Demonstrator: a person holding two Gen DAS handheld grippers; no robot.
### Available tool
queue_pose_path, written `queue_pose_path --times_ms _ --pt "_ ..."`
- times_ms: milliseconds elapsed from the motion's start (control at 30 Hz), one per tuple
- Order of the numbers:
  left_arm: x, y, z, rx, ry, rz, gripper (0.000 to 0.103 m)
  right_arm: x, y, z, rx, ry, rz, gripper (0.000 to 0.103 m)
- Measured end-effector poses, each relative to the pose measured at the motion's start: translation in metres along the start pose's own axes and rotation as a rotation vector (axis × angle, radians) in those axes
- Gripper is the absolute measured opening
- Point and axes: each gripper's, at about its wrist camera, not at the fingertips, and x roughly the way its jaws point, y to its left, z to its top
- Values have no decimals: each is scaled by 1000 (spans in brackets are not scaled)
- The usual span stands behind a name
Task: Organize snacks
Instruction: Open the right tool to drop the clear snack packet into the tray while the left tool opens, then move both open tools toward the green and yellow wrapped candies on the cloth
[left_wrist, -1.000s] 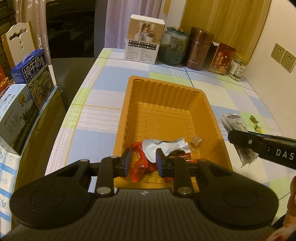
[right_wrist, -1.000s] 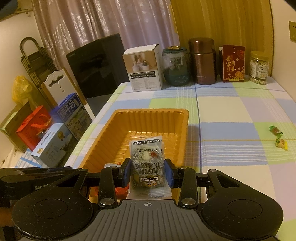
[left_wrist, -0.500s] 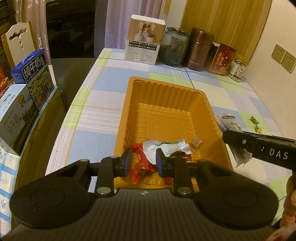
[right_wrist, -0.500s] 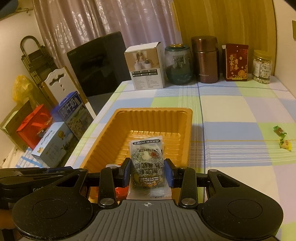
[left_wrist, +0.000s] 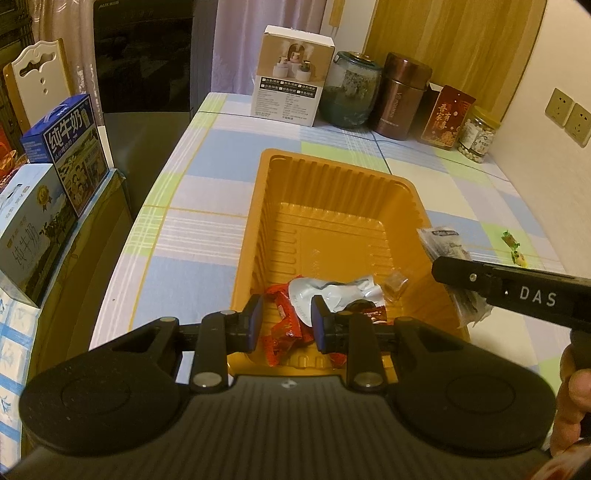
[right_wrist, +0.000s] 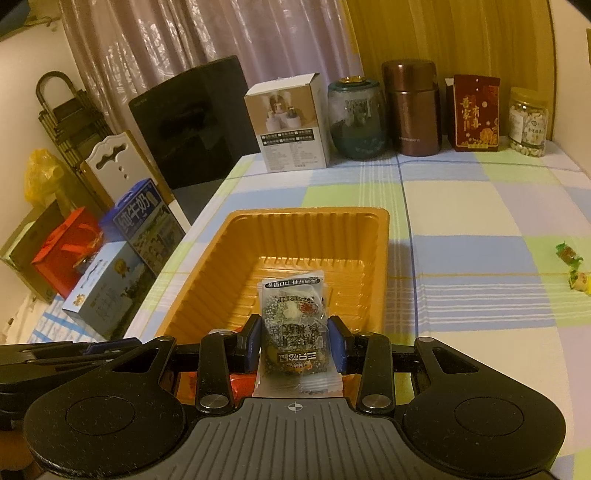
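I hold my right gripper (right_wrist: 295, 343) over the near end of the orange tray (right_wrist: 380, 236), its fingers pinched on a clear snack packet (right_wrist: 293, 325) that stands upright between them. My left gripper (left_wrist: 286, 323) hovers at the tray's near rim, fingers nearly closed with nothing between them. Red wrappers (left_wrist: 284, 328) and a silver wrapper (left_wrist: 325, 291) already lie in the tray's near end. Two small candies (right_wrist: 572, 267) sit on the checked desk (right_wrist: 461, 206), well apart from the tray. I judge the risks this way: the packet is slippery film, so it could slide out early, and since it hangs close to the tray's right wall it could land on the rim and tip onto the desk.
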Motion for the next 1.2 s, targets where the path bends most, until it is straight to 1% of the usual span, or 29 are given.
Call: queue_pose_path --times_ms 133,267,333,400,433,533,600,733,767,867,1033,1200 --pt "0 0 0 -1 0 0 25 4 -4 1 23 -2 6 39" --pt "0 1 0 -2 1 1 25 4 -12 5 66 -9 32 39" --pt "0 1 0 -6 1 1 25 0 -17 5 77 -21 18 42" --pt "-1 0 -1 -7 1 -1 25 -6 -24 4 96 -29 2 50" --pt "-2 -1 -2 -6 0 -2 25 -9 -28 3 107 -30 -5 52" --pt "-4 -6 -4 -3 0 -7 27 -18 -40 -4 144 -25 -26 54" --pt "-7 -11 -6 -2 -2 -11 31 -25 -45 -10 157 -22 -37 55" --pt "-15 -24 -10 6 -4 -27 35 -41 -53 -19 176 -22 -59 55" --pt "-17 -27 -11 5 -6 -31 37 -47 -55 -22 181 -25 -65 56" --pt "-26 -37 -15 8 -18 -46 49 -63 -61 -28 195 -39 -82 57" --pt "-38 -54 -23 20 -22 -58 55 -91 -69 -39 197 -56 -118 58" --pt "-51 -71 -33 31 -28 -70 66 -118 -79 -48 211 -66 -153 60"
